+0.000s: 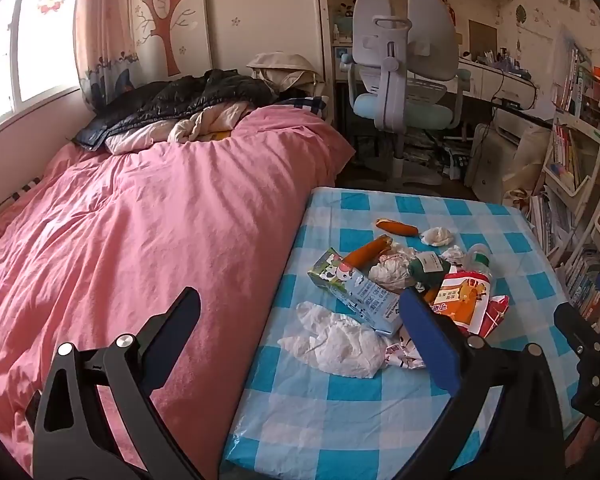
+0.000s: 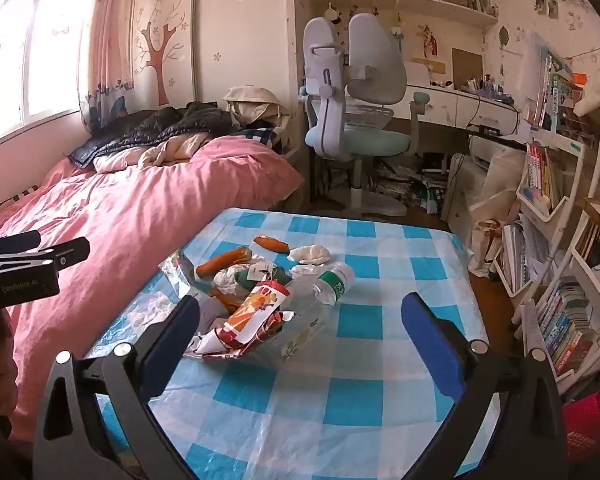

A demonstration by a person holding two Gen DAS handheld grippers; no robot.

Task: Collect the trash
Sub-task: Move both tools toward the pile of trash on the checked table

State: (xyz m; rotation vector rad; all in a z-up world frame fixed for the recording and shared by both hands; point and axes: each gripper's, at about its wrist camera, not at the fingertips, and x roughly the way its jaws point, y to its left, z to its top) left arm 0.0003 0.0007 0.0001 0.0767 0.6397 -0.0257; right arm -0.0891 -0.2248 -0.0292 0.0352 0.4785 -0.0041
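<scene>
Trash lies heaped near the middle of a small table covered with a blue-and-white checked plastic cloth [image 2: 360,400], beside a bed under a rumpled pink quilt [image 1: 140,220]. The heap holds a crumpled red-and-orange snack wrapper [image 2: 256,316], a squashed clear plastic bottle with a green label [image 2: 324,288], a blue-and-white illustrated milk carton [image 1: 356,292], a flattened white tissue [image 1: 340,340], smaller white paper wads, and two orange sausage-like pieces [image 2: 272,244] toward twelve o'clock. The left gripper [image 1: 300,332] hovers with fingers spread wide and holding nothing, the tissue and carton between them. The right gripper [image 2: 300,332] is likewise released and empty, with the wrapper and bottle just ahead at eleven o'clock. No piece looks collected yet. Taking the loose outer pieces first seems wise: the tissue for the left, the wrapper for the right, pinched at a raised fold so the cloth is not caught. No bin or bag shows in either view. The carton hides part of the pile, and a dark green object under a white tag cannot be identified.
</scene>
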